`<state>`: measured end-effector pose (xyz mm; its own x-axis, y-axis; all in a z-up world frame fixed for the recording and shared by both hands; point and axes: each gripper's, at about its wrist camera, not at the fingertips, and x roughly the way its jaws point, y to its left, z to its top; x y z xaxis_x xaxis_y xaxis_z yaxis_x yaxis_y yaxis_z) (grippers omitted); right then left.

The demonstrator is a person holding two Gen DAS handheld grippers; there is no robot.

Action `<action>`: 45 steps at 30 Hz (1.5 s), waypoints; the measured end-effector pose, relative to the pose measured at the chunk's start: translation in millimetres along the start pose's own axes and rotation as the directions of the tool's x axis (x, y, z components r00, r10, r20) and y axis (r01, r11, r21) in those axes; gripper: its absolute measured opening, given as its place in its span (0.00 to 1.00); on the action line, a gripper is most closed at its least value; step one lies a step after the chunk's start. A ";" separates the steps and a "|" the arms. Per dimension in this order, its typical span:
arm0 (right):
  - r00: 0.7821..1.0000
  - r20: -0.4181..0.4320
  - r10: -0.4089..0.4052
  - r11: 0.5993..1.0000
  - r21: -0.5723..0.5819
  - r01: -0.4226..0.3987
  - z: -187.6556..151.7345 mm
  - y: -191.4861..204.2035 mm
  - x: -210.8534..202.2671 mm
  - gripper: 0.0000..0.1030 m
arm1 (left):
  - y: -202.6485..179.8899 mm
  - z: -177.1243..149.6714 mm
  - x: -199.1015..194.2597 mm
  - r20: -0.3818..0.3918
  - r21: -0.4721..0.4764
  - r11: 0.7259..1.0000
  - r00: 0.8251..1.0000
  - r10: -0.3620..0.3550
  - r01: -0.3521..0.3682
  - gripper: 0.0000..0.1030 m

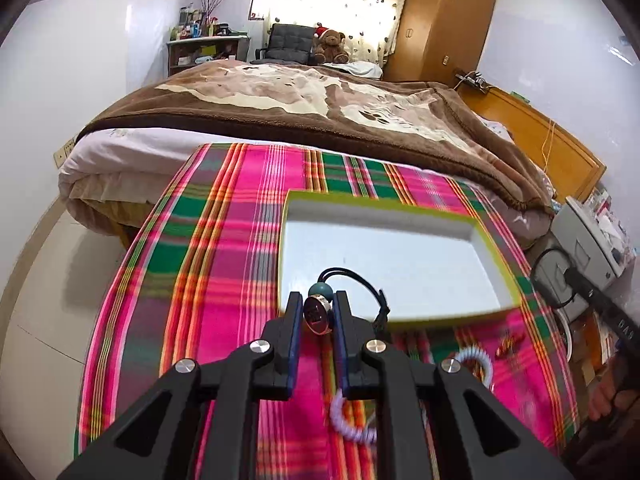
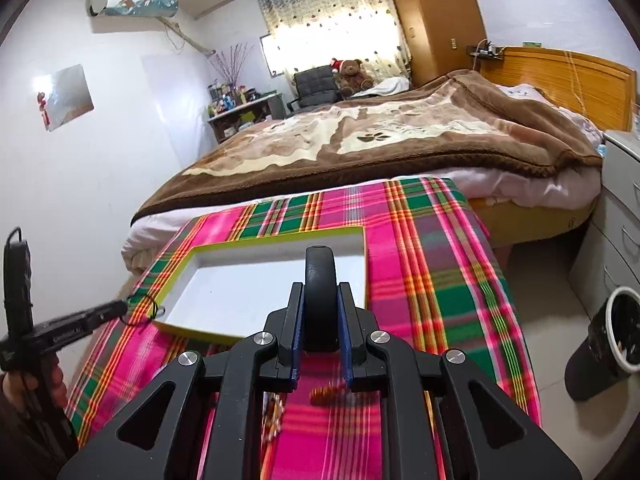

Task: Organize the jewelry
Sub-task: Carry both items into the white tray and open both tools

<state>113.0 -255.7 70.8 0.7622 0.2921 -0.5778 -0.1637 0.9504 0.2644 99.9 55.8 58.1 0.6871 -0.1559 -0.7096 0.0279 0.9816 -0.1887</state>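
In the left wrist view my left gripper (image 1: pixel 318 301) is shut on a cord necklace (image 1: pixel 319 315) with a round metal pendant, a teal bead and a black cord that loops off to the right. It hangs over the near edge of a white tray with a yellow-green rim (image 1: pixel 486 236). In the right wrist view my right gripper (image 2: pixel 320 293) is shut on a thick black bangle (image 2: pixel 320 280), held upright over the tray's (image 2: pixel 276 240) near side. The left gripper (image 2: pixel 124 306) shows at the tray's left corner, with the cord (image 2: pixel 149 307) dangling from it.
A pink and green plaid cloth (image 1: pixel 224 264) covers the table. On it lie a lilac coil band (image 1: pixel 352 430), a pale coil band (image 1: pixel 478 358), a red-orange piece (image 1: pixel 510 342) and an orange coil (image 2: pixel 326 394). A bed (image 2: pixel 380 136) stands behind, a black bin (image 2: pixel 610 344) at right.
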 end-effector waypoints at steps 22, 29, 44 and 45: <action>0.988 -0.147 -0.047 0.999 -0.012 0.046 31.1 -2.1 113.1 0.15 | -10.4 45.4 102.5 -0.117 0.015 1.000 0.993 -0.013 0.015 0.15; 0.985 -0.157 -0.069 0.997 -0.041 0.063 29.9 0.9 122.3 0.15 | -10.3 41.8 113.7 -0.146 0.006 1.000 0.989 -0.001 0.002 0.15; 0.983 -0.162 -0.084 0.995 -0.062 0.075 27.7 3.8 124.9 0.15 | -9.3 42.9 116.9 -0.163 0.001 1.000 0.986 -0.012 0.012 0.33; 0.984 -0.161 -0.082 0.995 -0.063 0.073 27.7 4.2 124.7 0.15 | -9.7 42.8 116.2 -0.163 -0.002 1.000 0.987 -0.016 0.016 0.34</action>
<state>224.6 -218.3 21.3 0.6623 0.2261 -0.7143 -0.1470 0.9741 0.1720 210.5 32.9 6.6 0.5593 -0.1877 -0.8074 0.0374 0.9787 -0.2016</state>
